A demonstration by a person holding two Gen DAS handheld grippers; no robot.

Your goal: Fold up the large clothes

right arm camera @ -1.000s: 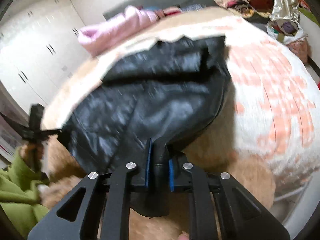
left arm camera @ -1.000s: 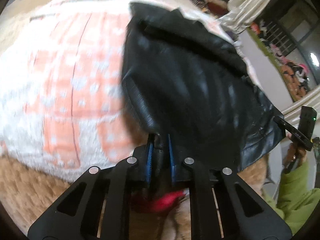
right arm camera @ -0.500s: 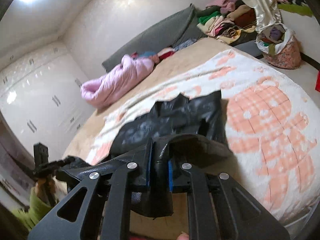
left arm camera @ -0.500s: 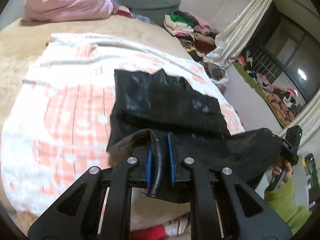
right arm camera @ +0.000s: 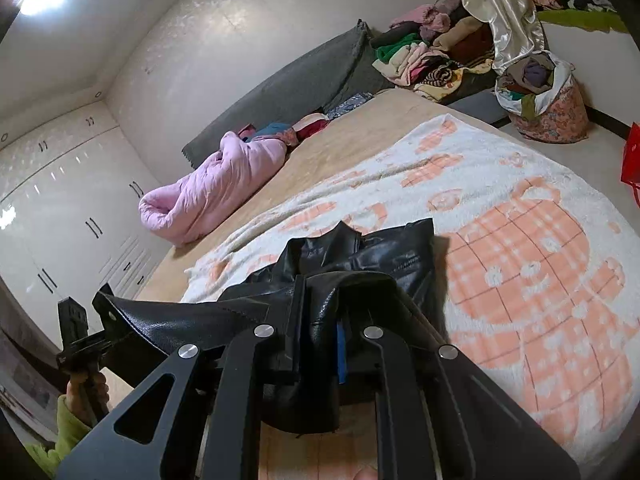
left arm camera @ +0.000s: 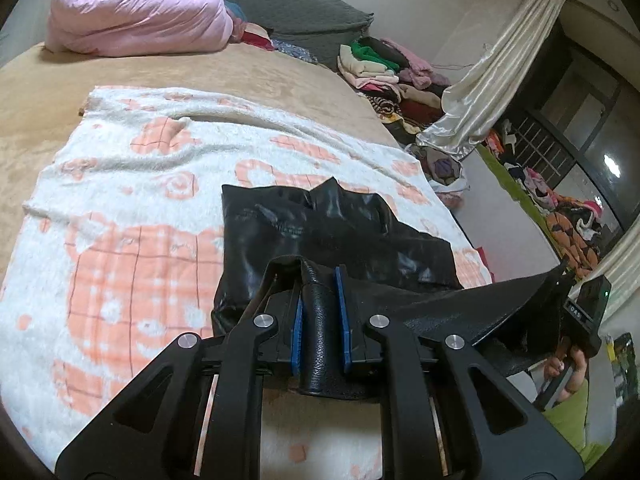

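Note:
A black leather jacket [left arm camera: 320,236] lies partly on a white and orange blanket [left arm camera: 120,208] spread over the bed. My left gripper [left arm camera: 319,312] is shut on one corner of the jacket's near edge. My right gripper [right arm camera: 320,320] is shut on the other corner of the jacket [right arm camera: 384,256]. The near edge is lifted off the bed and stretched taut between the two grippers. In the left wrist view the right gripper [left arm camera: 560,300] shows at the right, held by a hand. In the right wrist view the left gripper [right arm camera: 92,328] shows at the lower left.
A rolled pink quilt [left arm camera: 136,12] lies at the head of the bed by a grey headboard [left arm camera: 304,4]. Piled clothes [left arm camera: 384,68] and a stuffed bag [right arm camera: 540,92] stand past the bed's far side. White wardrobes [right arm camera: 60,224] line one wall. A green sleeve [left arm camera: 576,420] shows.
Both grippers have risen and pulled back from the bed with the jacket's edge. The views have tilted up, so the quilt, headboard and walls now show.

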